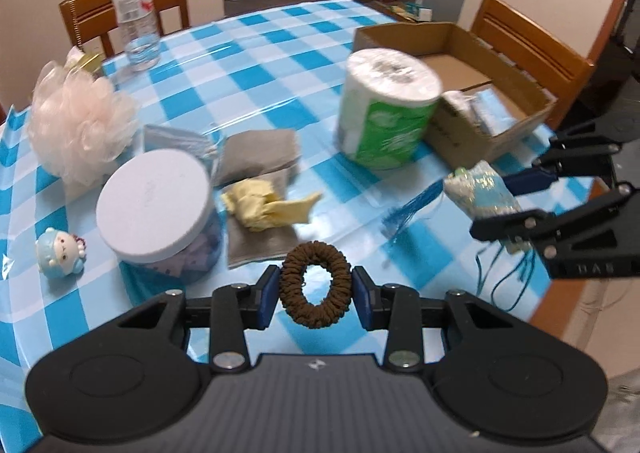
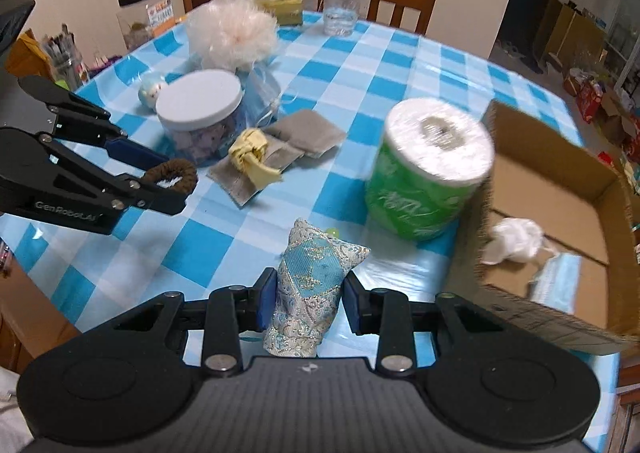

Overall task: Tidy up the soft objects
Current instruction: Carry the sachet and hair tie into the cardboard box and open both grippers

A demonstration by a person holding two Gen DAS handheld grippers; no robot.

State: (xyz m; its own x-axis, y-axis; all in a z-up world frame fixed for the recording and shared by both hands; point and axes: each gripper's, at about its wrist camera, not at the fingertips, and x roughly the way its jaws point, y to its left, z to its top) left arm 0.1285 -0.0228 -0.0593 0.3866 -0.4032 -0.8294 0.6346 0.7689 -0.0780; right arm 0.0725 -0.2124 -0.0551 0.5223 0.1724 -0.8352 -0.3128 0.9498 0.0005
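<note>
My left gripper [image 1: 315, 295] is shut on a brown hair scrunchie [image 1: 315, 289] and holds it above the near table edge; it also shows at the left of the right wrist view [image 2: 170, 183]. My right gripper [image 2: 306, 299] is shut on a blue-and-silver brocade sachet [image 2: 310, 285] with blue tassels; it shows at the right of the left wrist view [image 1: 482, 193]. A cardboard box [image 2: 552, 189] at the right holds a white wad [image 2: 514, 241] and a blue face mask [image 2: 554, 281]. A green-wrapped toilet roll [image 2: 430, 169] stands beside the box.
On the blue checked tablecloth [image 1: 256, 65] lie grey cloths [image 1: 256, 157], a yellow knotted cloth [image 1: 268, 207], a white-lidded jar [image 1: 156, 209], a pink bath pouf [image 1: 76, 121], a small doll figure [image 1: 60, 251] and a water bottle [image 1: 134, 13]. Wooden chairs stand behind.
</note>
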